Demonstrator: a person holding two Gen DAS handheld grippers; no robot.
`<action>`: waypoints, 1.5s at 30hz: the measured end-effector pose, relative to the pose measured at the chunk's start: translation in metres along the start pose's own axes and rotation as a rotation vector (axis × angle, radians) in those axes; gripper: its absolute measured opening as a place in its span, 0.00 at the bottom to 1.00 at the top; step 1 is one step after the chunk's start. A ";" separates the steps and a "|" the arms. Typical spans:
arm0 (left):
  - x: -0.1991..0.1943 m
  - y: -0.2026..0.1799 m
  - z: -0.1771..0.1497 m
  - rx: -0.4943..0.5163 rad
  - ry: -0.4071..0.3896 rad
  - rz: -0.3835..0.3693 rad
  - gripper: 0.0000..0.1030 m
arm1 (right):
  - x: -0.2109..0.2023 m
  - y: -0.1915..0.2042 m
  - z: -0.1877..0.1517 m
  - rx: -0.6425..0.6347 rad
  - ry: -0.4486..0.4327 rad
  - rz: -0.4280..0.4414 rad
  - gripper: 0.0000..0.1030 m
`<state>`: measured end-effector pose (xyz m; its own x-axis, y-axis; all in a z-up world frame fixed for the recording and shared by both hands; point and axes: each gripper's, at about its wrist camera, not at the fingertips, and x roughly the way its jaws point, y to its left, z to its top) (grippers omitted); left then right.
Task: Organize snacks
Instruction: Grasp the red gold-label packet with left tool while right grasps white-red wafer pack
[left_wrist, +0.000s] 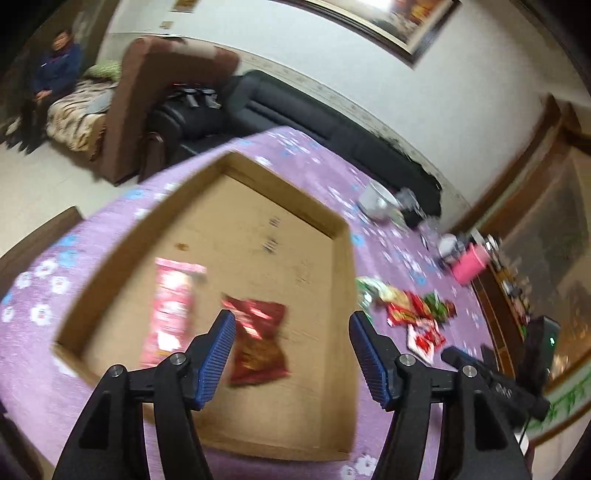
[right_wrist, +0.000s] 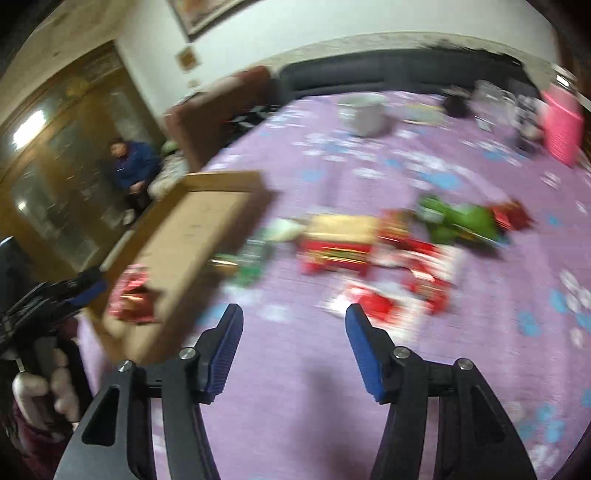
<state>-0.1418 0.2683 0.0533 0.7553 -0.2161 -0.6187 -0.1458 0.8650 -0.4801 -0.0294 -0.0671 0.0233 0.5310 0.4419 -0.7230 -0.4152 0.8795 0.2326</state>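
Left gripper (left_wrist: 291, 328) wide apart above cardboard box (left_wrist: 343, 266), dark red packet (left_wrist: 258, 343) and pink packet (left_wrist: 170, 310) inside, right gripper (right_wrist: 293, 325) wide, empty, over purple tablecloth (right_wrist: 295, 398), snack pile (right_wrist: 388, 251) beyond.

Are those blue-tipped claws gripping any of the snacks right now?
No. The left hand-held gripper is open over the cardboard box, and the right hand-held gripper is open above the purple tablecloth. Nothing is held.

Your right gripper (right_wrist: 293, 314) hangs wide apart over the purple worktop (right_wrist: 295, 369). Beyond it lies a blurred heap of snack packets (right_wrist: 388, 247); left of the heap sits the cardboard box (right_wrist: 184, 236), holding a red packet (right_wrist: 131, 295).
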 end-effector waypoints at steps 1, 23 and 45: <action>0.005 -0.008 -0.002 0.018 0.014 -0.006 0.65 | 0.001 -0.005 0.000 -0.009 0.003 -0.015 0.55; 0.051 -0.109 -0.028 0.302 0.158 0.006 0.67 | 0.038 -0.008 0.006 -0.191 0.024 -0.072 0.32; 0.195 -0.212 -0.025 0.842 0.312 -0.013 0.67 | 0.000 -0.089 0.009 0.142 -0.046 0.106 0.33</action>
<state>0.0203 0.0312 0.0187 0.5281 -0.2355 -0.8159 0.4715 0.8804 0.0510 0.0144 -0.1433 0.0083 0.5244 0.5384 -0.6596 -0.3642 0.8421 0.3978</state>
